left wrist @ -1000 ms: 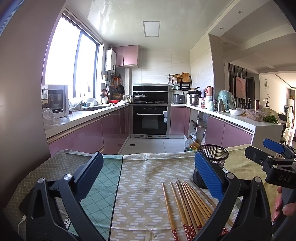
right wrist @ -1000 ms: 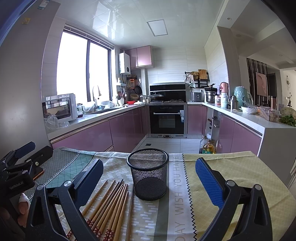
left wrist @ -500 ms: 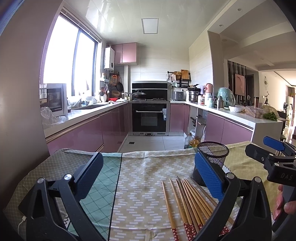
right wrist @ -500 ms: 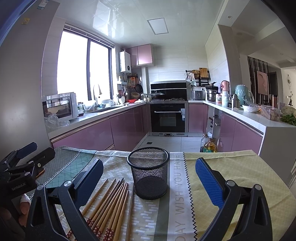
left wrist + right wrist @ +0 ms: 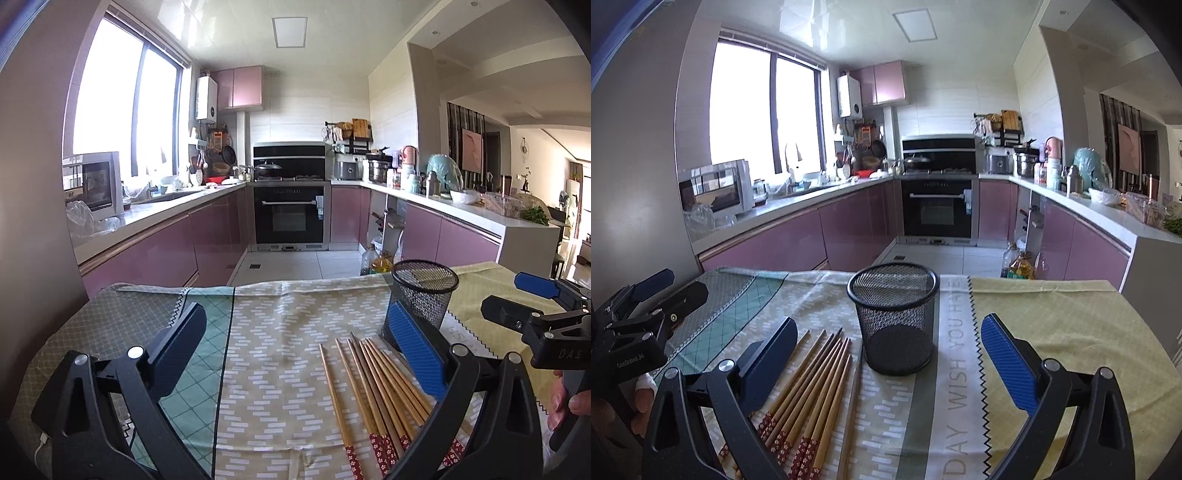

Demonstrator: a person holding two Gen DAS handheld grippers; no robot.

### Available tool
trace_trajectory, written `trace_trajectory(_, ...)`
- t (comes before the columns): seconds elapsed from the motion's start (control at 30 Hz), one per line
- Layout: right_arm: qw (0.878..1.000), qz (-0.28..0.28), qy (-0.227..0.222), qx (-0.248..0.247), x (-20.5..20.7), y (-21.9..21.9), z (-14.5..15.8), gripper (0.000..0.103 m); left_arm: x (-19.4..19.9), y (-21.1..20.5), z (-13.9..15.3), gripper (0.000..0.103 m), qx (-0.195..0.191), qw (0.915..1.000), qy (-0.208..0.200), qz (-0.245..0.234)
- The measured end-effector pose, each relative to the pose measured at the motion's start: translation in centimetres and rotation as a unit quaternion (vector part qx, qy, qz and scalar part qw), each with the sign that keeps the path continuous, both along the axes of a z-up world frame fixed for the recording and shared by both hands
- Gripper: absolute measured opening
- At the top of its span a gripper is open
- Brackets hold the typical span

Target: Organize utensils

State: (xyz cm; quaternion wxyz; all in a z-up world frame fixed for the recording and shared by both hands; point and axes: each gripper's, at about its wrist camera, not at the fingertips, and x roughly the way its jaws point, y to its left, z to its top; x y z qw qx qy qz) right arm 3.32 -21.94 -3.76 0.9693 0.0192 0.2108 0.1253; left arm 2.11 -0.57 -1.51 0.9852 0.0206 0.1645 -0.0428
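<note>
Nearest the left wrist camera, the left gripper (image 5: 295, 354) hangs above the table with its two blue-padded fingers (image 5: 415, 354) spread wide and nothing between them; the patterned tablecloth (image 5: 280, 332) shows through the gap. Just under and beside its right finger lies a bundle of wooden chopsticks (image 5: 369, 391), flat on the cloth, side by side, their red flowered ends toward the camera and their plain tips pointing away toward the kitchen. From the right wrist camera, the right gripper (image 5: 888, 358) is likewise wide open and empty, its left finger (image 5: 772, 354) over the left edge of the same chopsticks (image 5: 816, 384) and its right finger over the yellow part of the cloth. Between those fingers and a little farther off stands the black mesh cup (image 5: 895, 317), upright, nothing visible inside it, resting on the cloth just right of the chopstick tips and beside a pale strip of printed lettering (image 5: 956, 354). In the left wrist view the same cup (image 5: 424, 295) sits behind the right finger, and the other gripper is seen at the far right edge, held by a person's hand (image 5: 569, 402). Beyond the table edge the tiled floor runs to a black oven (image 5: 936, 214) set among pink cabinets (image 5: 798, 240), with a bright window (image 5: 764, 114) on the left wall and crowded counters along both sides.
</note>
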Motion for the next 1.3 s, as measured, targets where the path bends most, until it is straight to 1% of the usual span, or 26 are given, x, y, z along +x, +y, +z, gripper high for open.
trace_trajectory(0.07,0.999,0.011,0.031,-0.015,0.8,0.3,-0.9,0.095,0.9,-0.1,-0.6,0.097,0.01,0.9995,0.028,-0.009)
trace_trajectory(0.1,0.998,0.016,0.048,-0.023,1.2,0.5,-1.5,0.091,1.5,-0.1,-1.1,0.096,0.012,0.9986,0.048,-0.018)
trace_trajectory(0.13,0.997,0.025,0.067,-0.026,1.6,0.6,-2.1,0.088,1.9,-0.1,-1.5,0.09,0.013,0.9976,0.063,-0.025)
trace_trajectory(0.17,0.995,0.032,0.085,-0.028,2.0,0.8,-2.6,0.081,2.4,-0.1,-2.0,0.084,0.013,0.996,0.081,-0.034)
trace_trajectory(0.2,0.993,0.038,0.103,-0.032,2.5,1.0,-3.1,0.073,3.0,-0.2,-2.5,0.082,0.015,0.9938,0.101,-0.044)
trace_trajectory(0.23,0.991,0.043,0.118,-0.038,2.8,1.3,-3.7,0.071,3.4,-0.4,-2.9,0.079,0.019,0.992,0.114,-0.05)
trace_trajectory(0.3,0.987,0.056,0.14,-0.05,3.5,2.0,-4.7,0.064,4.0,-0.9,-4.0,0.078,0.035,0.988,0.137,-0.062)
trace_trajectory(0.33,0.986,0.062,0.148,-0.054,3.6,2.2,-5.1,0.063,4.4,-1.2,-4.5,0.076,0.043,0.9853,0.15,-0.07)
trace_trajectory(0.37,0.984,0.068,0.156,-0.057,3.8,2.6,-5.4,0.06,4.7,-1.5,-5.0,0.071,0.047,0.9829,0.16,-0.077)
trace_trajectory(0.4,0.981,0.075,0.166,-0.061,4.0,3.0,-5.9,0.056,5.0,-1.7,-5.4,0.069,0.052,0.9808,0.17,-0.081)
trace_trajectory(0.43,0.979,0.081,0.174,-0.064,4.2,3.4,-6.2,0.054,5.3,-2.0,-6.0,0.065,0.058,0.9784,0.18,-0.084)
trace_trajectory(0.5,0.976,0.085,0.188,-0.073,4.5,3.9,-6.7,0.045,6.1,-2.5,-6.9,0.061,0.069,0.9735,0.2,-0.088)
trace_trajectory(0.53,0.974,0.088,0.196,-0.074,4.7,4.1,-7.0,0.044,6.2,-2.7,-7.2,0.058,0.071,0.9715,0.208,-0.088)
trace_trajectory(0.6,0.972,0.088,0.207,-0.073,5.1,4.2,-7.3,0.038,6.9,-2.9,-7.9,0.053,0.07,0.9667,0.227,-0.094)
trace_trajectory(0.67,0.97,0.09,0.214,-0.07,5.3,4.2,-7.5,0.036,7.6,-2.8,-8.5,0.044,0.064,0.9625,0.245,-0.098)
trace_trajectory(0.7,0.97,0.092,0.216,-0.07,5.4,4.2,-7.5,0.036,7.8,-2.9,-8.4,0.042,0.061,0.96,0.254,-0.1)
trace_trajectory(0.73,0.969,0.092,0.217,-0.071,5.5,4.2,-7.5,0.035,8.3,-2.9,-8.7,0.038,0.058,0.9573,0.264,-0.103)
trace_trajectory(0.77,0.969,0.092,0.217,-0.073,5.7,4.3,-7.5,0.034,8.6,-2.9,-9.0,0.036,0.055,0.9555,0.271,-0.103)
trace_trajectory(0.8,0.969,0.093,0.218,-0.076,5.9,4.4,-7.6,0.034,8.7,-2.8,-9.0,0.036,0.053,0.9557,0.27,-0.104)
trace_trajectory(0.87,0.969,0.093,0.217,-0.078,6.2,4.7,-7.6,0.032,8.9,-3.0,-9.0,0.029,0.051,0.9547,0.273,-0.109)
trace_trajectory(0.9,0.968,0.095,0.218,-0.077,6.3,4.8,-7.6,0.026,9.0,-3.0,-9.0,0.027,0.047,0.9543,0.274,-0.109)
trace_trajectory(0.93,0.968,0.097,0.219,-0.075,6.4,4.8,-7.5,0.024,9.2,-2.9,-8.9,0.023,0.043,0.954,0.276,-0.109)
trace_trajectory(1.0,0.967,0.103,0.224,-0.062,6.5,4.7,-7.5,0.013,9.3,-2.9,-8.8,0.014,0.034,0.9537,0.278,-0.108)
trace_trajectory(1.07,0.967,0.106,0.227,-0.052,6.6,4.6,-7.5,0.007,9.5,-2.8,-8.9,0.01,0.02,0.9537,0.281,-0.105)
trace_trajectory(1.17,0.966,0.107,0.232,-0.034,6.7,4.2,-7.5,0.007,9.5,-2.5,-8.8,0.007,0.003,0.9541,0.283,-0.099)
trace_trajectory(1.3,0.969,0.109,0.222,-0.026,6.3,4.1,-6.9,0.007,8.9,-1.8,-8.4,0.007,-0.015,0.9548,0.281,-0.096)
